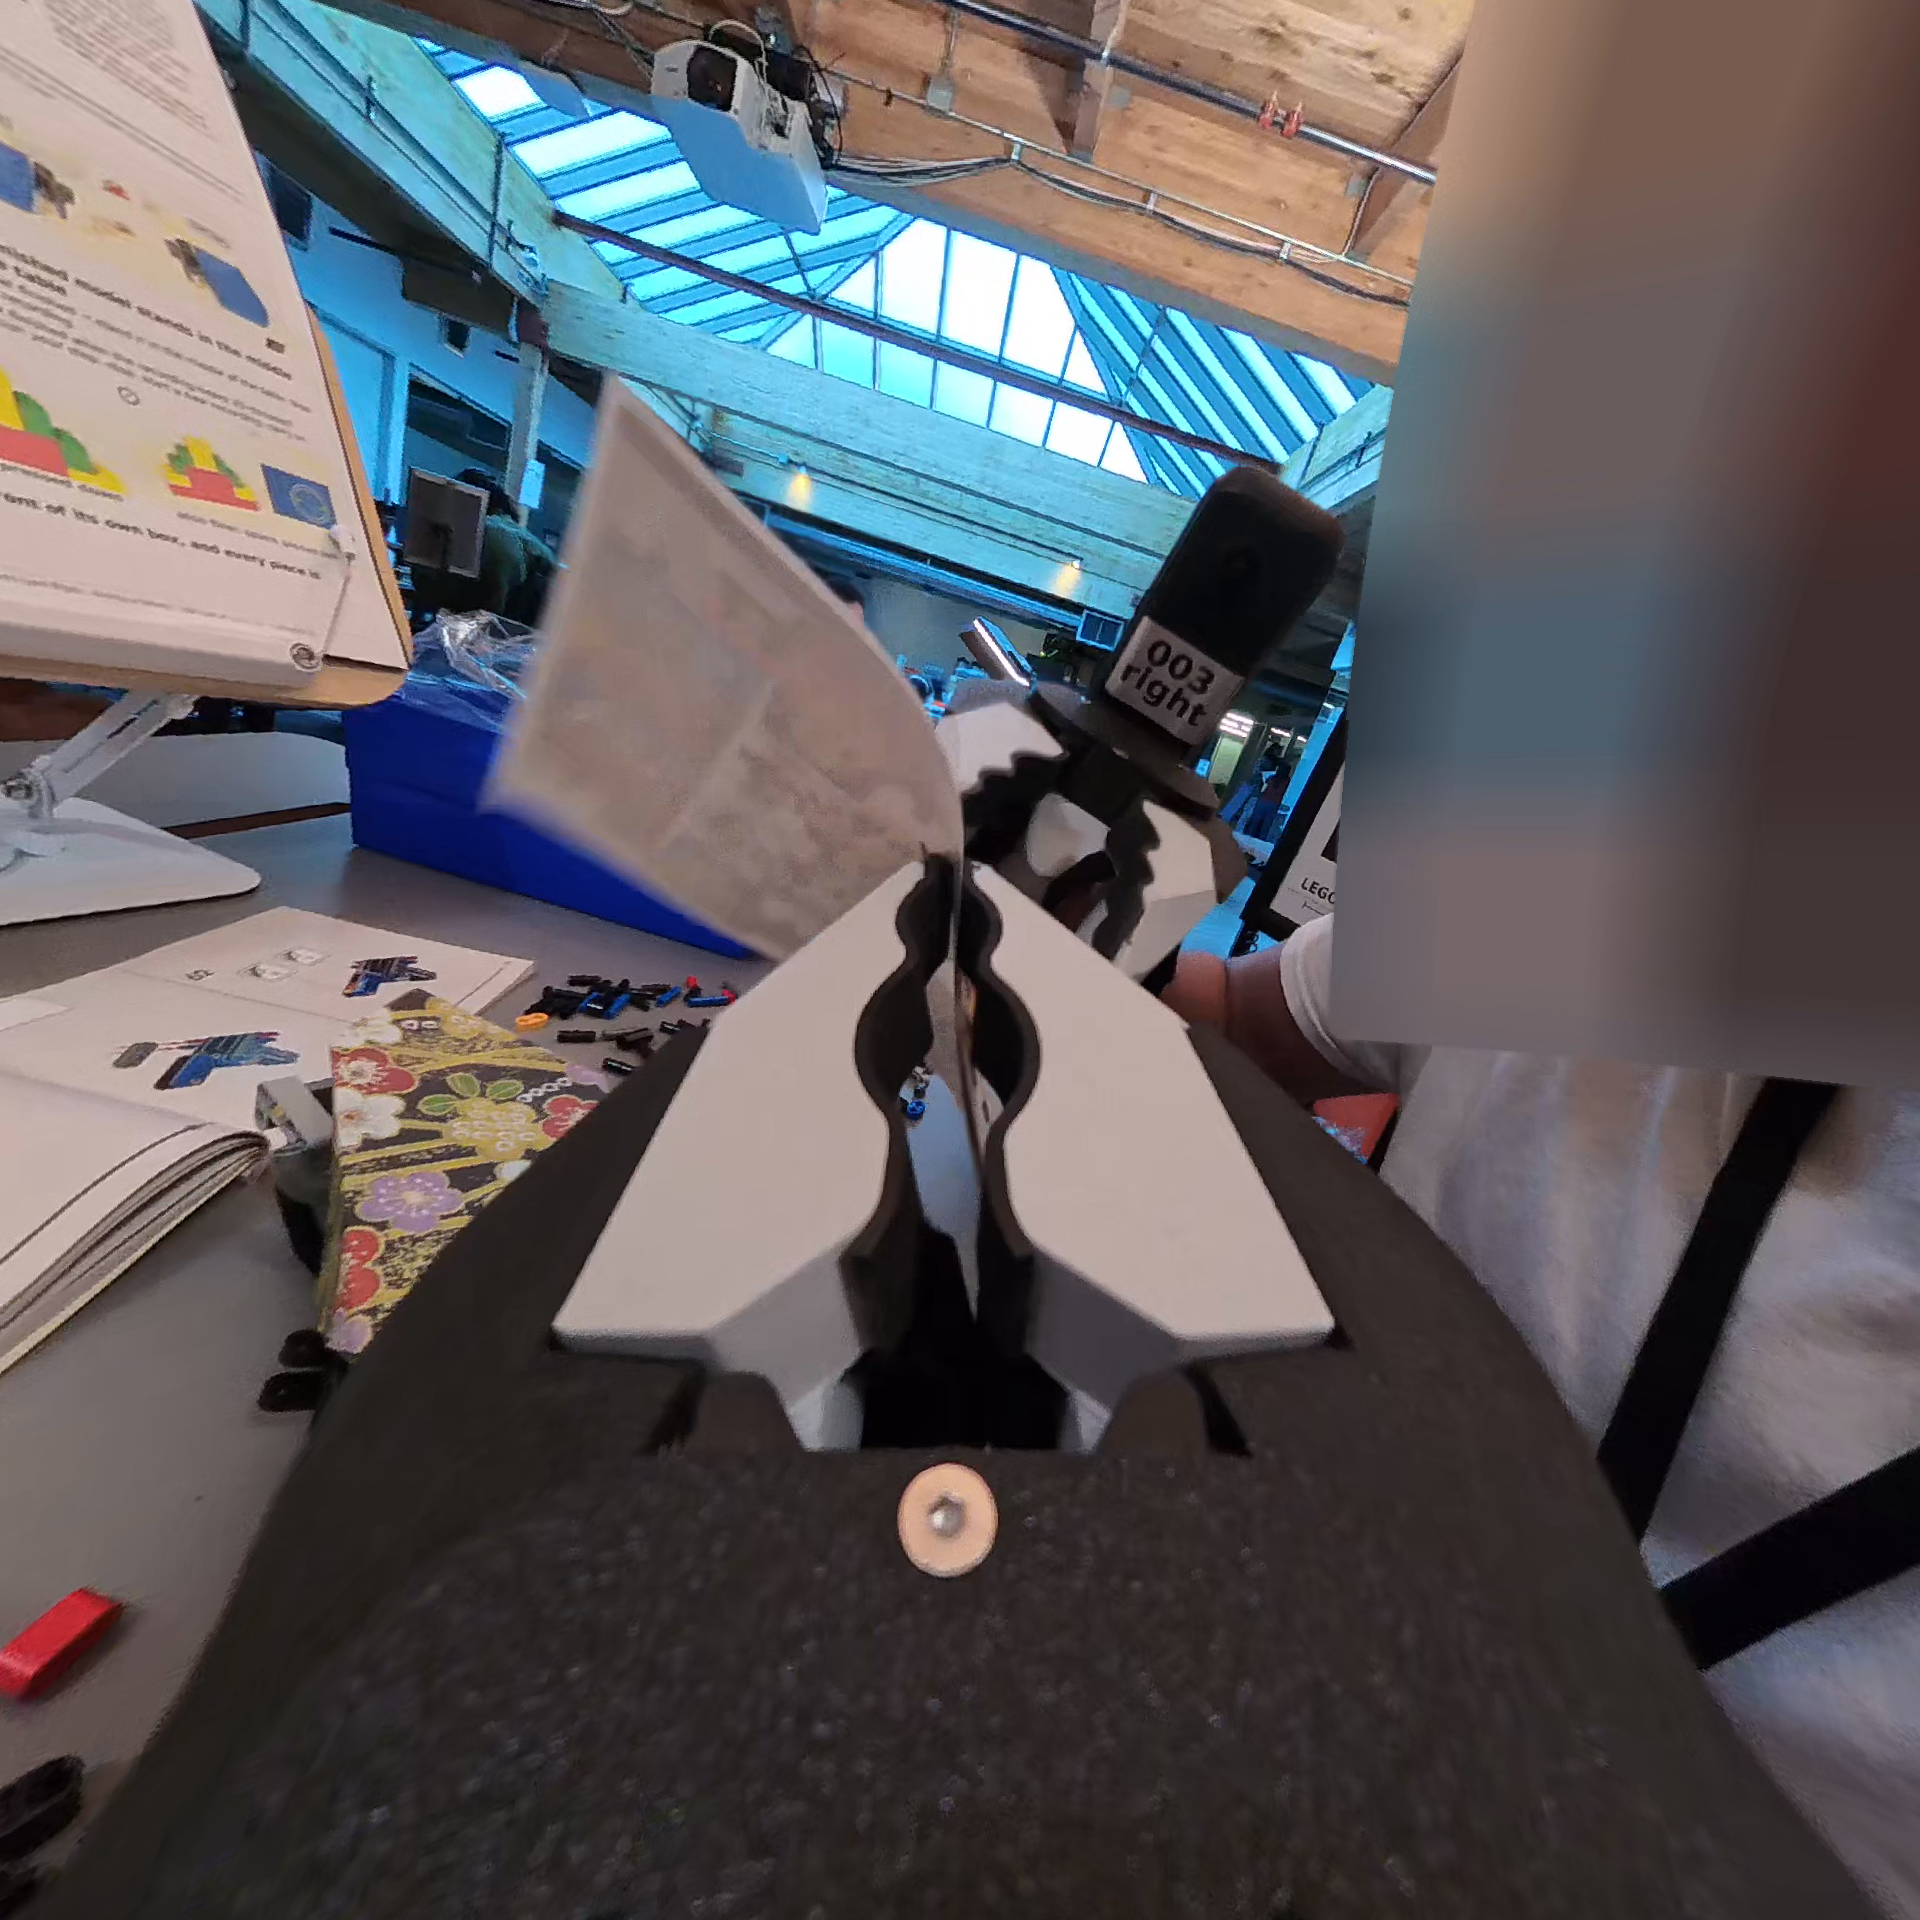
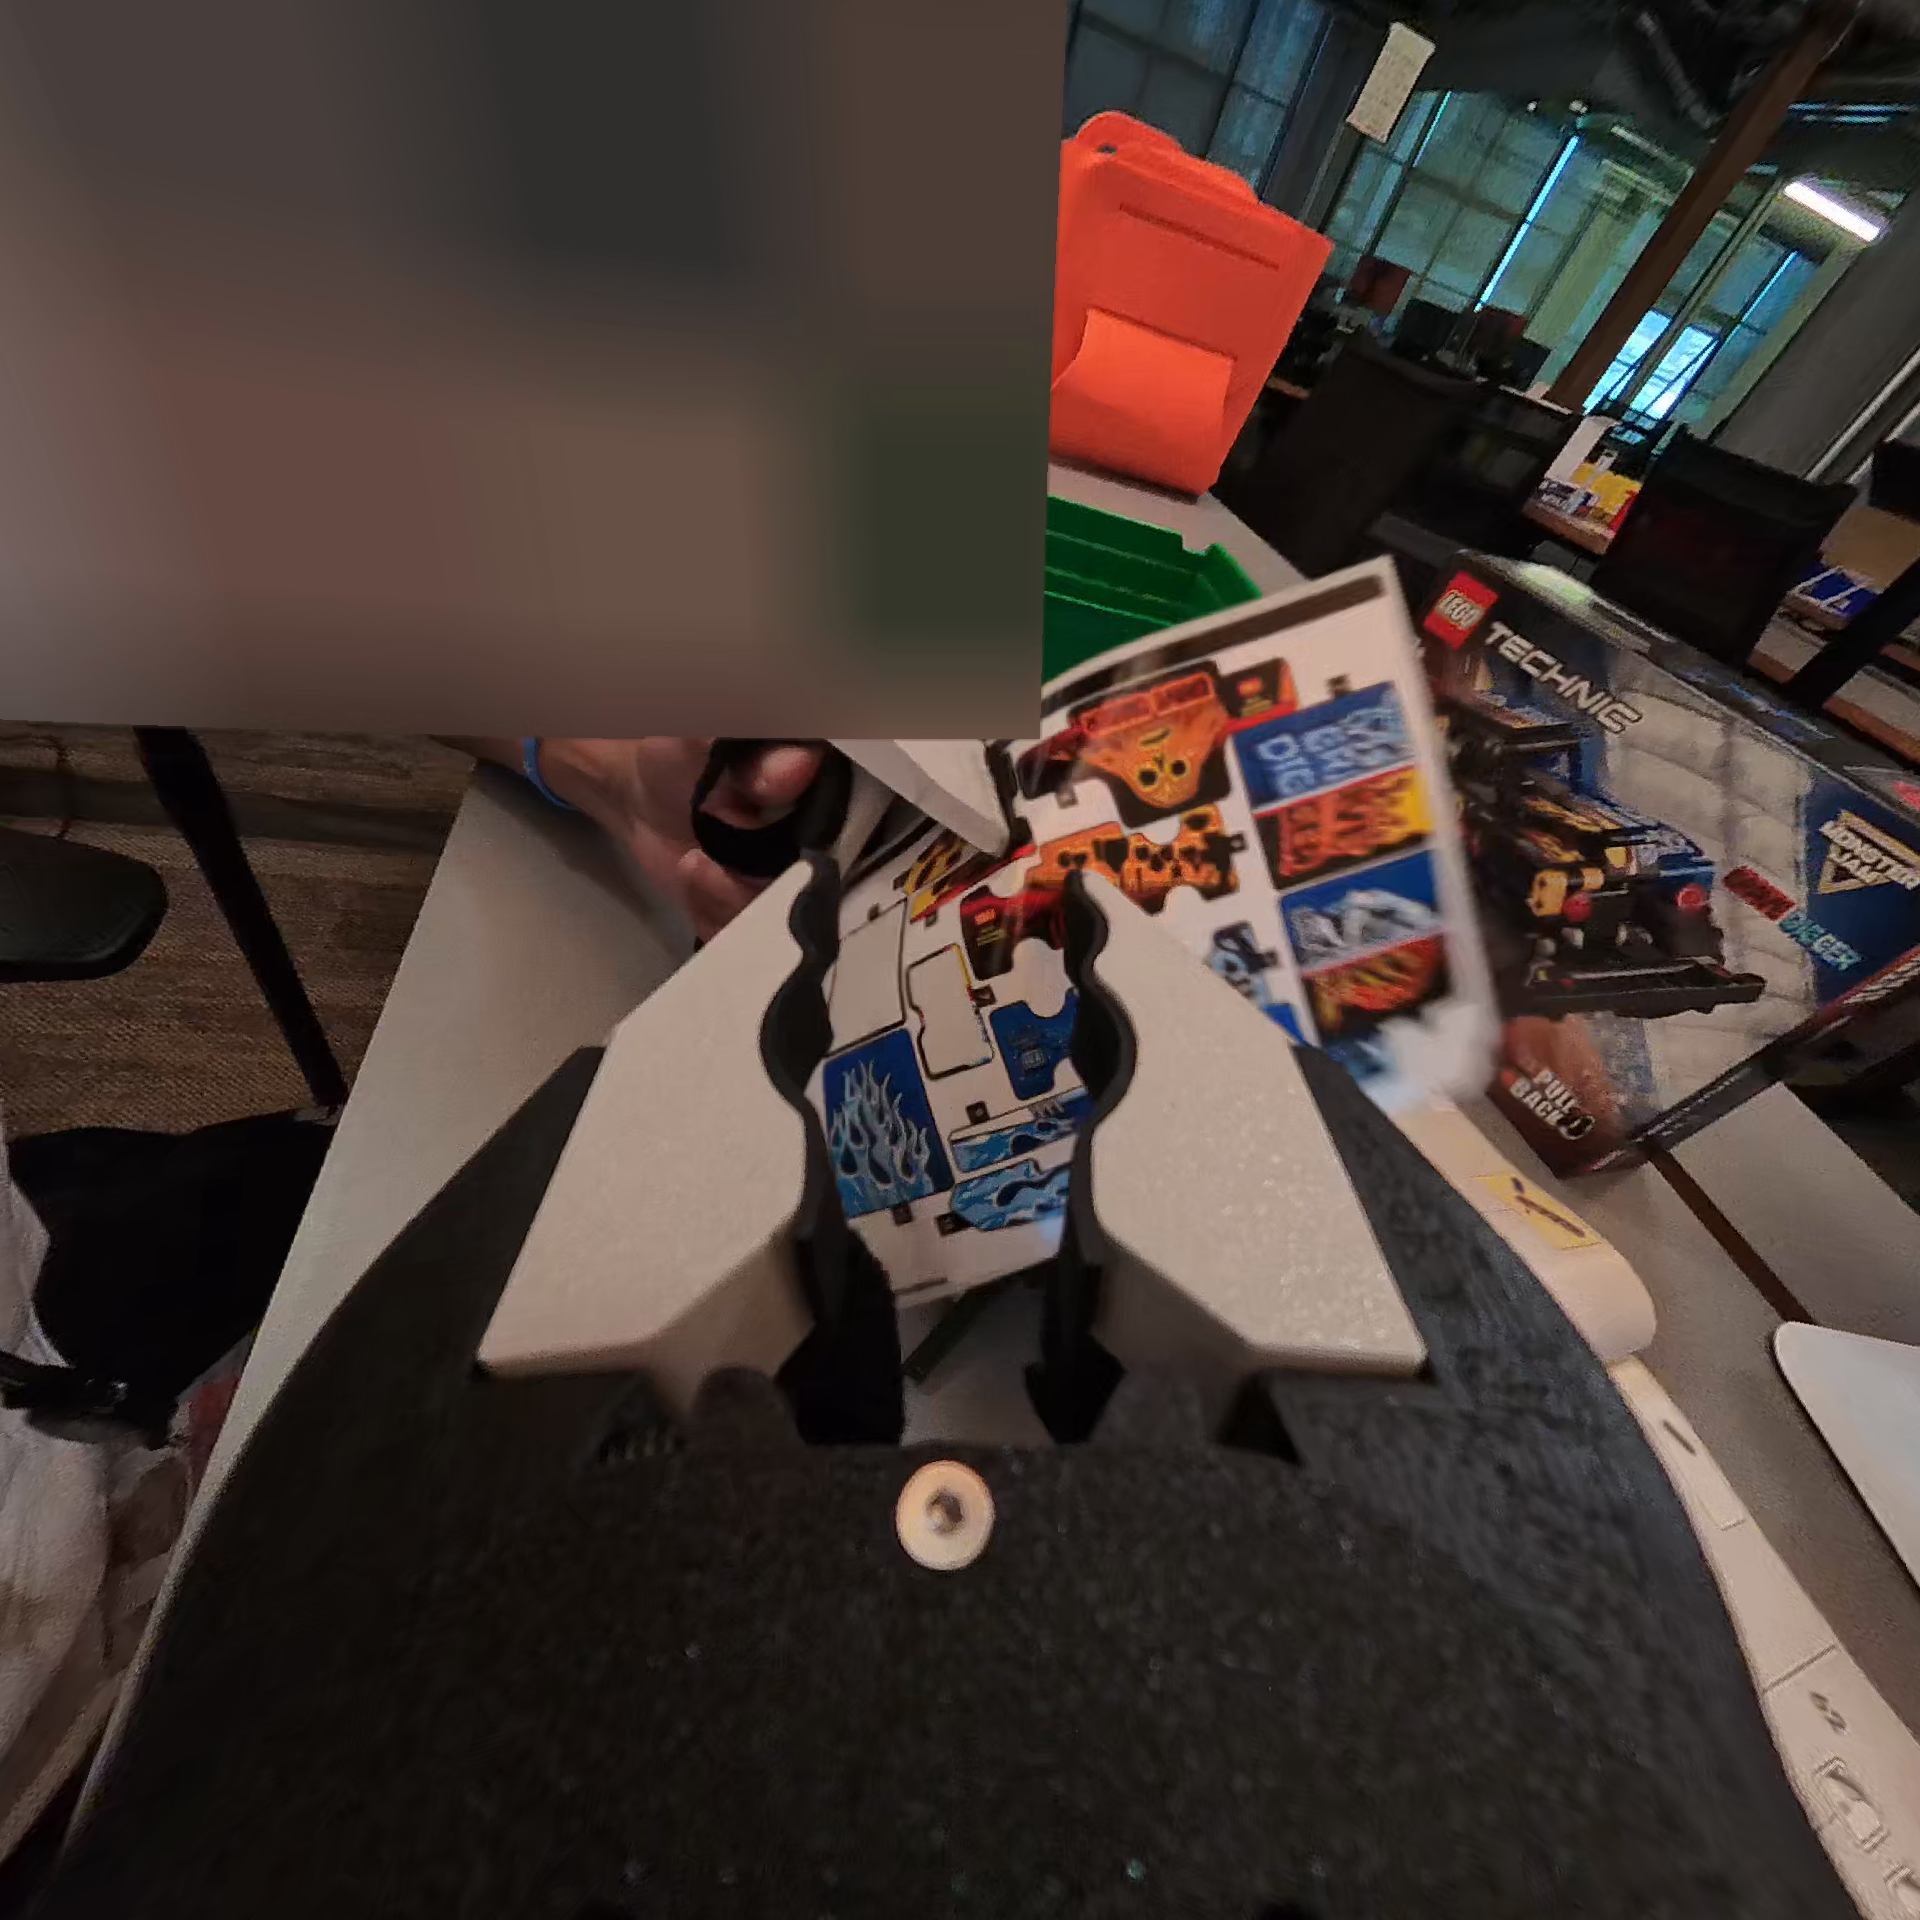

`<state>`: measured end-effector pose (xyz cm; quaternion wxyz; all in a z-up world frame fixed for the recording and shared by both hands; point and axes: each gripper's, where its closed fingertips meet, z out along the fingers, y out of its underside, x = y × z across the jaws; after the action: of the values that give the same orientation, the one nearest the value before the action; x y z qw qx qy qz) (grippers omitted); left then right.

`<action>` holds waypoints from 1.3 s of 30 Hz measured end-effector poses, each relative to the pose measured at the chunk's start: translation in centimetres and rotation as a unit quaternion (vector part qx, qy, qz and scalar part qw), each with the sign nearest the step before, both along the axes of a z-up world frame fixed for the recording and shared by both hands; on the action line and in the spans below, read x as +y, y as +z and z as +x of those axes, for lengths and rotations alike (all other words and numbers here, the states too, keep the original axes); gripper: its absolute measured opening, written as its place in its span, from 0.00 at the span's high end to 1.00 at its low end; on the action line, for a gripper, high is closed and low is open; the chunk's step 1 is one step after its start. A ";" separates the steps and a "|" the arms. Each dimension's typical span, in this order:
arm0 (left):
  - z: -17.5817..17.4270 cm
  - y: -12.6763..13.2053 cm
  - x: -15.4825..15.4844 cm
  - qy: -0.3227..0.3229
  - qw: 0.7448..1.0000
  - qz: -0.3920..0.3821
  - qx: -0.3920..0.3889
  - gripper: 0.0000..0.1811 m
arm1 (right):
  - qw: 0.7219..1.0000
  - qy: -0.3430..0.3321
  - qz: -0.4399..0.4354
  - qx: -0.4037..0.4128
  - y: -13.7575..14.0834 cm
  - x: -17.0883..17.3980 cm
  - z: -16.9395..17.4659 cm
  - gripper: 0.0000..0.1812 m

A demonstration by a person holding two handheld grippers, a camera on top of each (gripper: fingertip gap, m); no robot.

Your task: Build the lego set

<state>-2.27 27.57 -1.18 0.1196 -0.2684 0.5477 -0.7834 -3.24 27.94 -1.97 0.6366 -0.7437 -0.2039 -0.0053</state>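
Note:
A sticker sheet (image 2: 1247,831) with blue, orange and yellow flame stickers is held up in the air. Its plain grey back shows in the left wrist view (image 1: 717,707). My left gripper (image 1: 940,883) is shut on the sheet's lower edge. My right gripper (image 2: 945,883) is open, its jaws wide apart right in front of the printed side of the sheet; I cannot tell if it touches. It also shows in the left wrist view (image 1: 1101,831), just behind the sheet's right edge. A hand (image 2: 727,821) holds the left gripper.
An open instruction booklet (image 1: 156,1039), a floral pouch (image 1: 447,1122), small black and blue pins (image 1: 623,1003), a red piece (image 1: 57,1631) and a blue bin (image 1: 499,790) lie on the grey table. The set's box (image 2: 1662,852), an orange bin (image 2: 1164,301) and a green bin (image 2: 1122,582) stand behind. The tips of both grippers are at nearly the same place.

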 end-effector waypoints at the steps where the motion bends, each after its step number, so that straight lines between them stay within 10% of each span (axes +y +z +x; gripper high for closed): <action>1: -0.2 -0.1 -0.2 -0.006 1.000 0.005 -0.004 1.00 | 1.000 -0.003 0.000 -0.002 -0.2 0.1 0.0 0.77; 21: -2.4 -0.3 -1.8 -0.087 0.995 0.011 -0.039 1.00 | 0.965 0.147 -0.011 0.218 0.8 -1.4 -1.7 1.00; 39: -2.6 -0.2 -1.8 -0.093 0.995 0.011 -0.040 1.00 | 0.977 0.125 -0.008 0.173 0.2 -1.1 -1.9 0.94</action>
<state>-4.87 25.75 -1.41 0.0706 -0.1834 0.5734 -0.7954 -5.15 26.87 -1.82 0.6516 -0.7072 -0.1825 0.2050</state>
